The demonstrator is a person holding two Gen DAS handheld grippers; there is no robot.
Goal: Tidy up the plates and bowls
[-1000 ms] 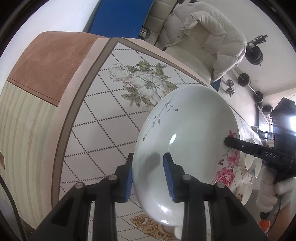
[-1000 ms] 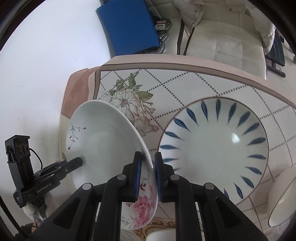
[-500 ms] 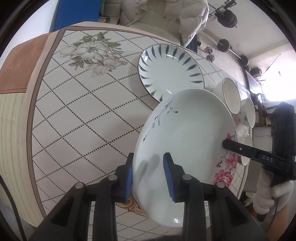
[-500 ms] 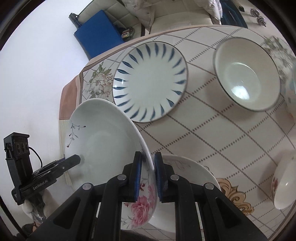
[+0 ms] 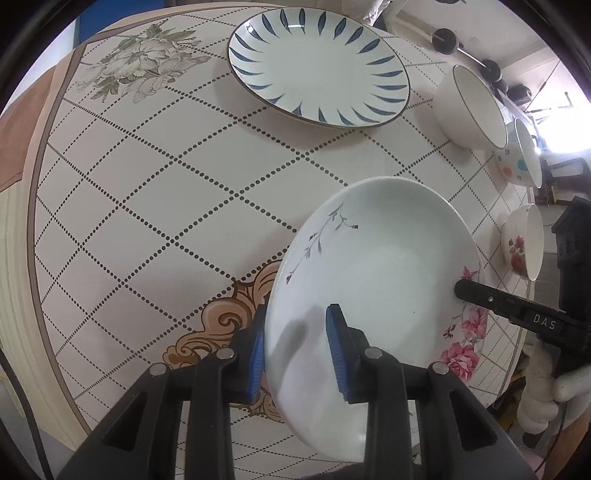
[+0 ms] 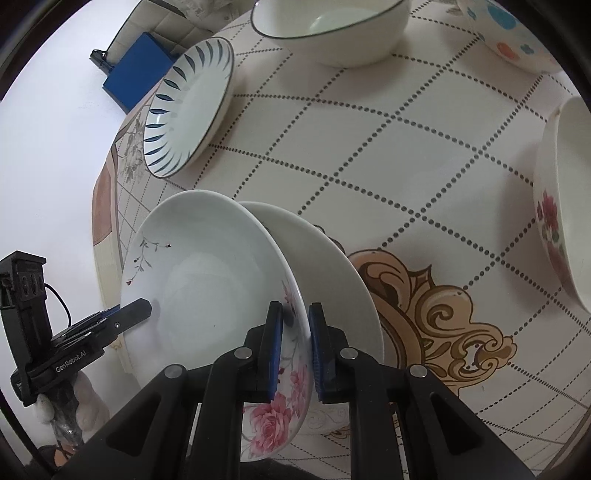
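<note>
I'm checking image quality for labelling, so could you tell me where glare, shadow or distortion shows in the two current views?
Left wrist view: fisheye bends the table edge; blown-out window glare at far right; a finger's shadow falls on the rose plate. Right wrist view: strong curvature again, soft highlight inside the dark-rimmed bowl, everything fairly sharp.

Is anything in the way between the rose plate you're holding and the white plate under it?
Nothing visible. Both grippers, left and right, grip the rose plate, tilted right above the plain white plate on the table. The bowls stand off to the side.
</note>
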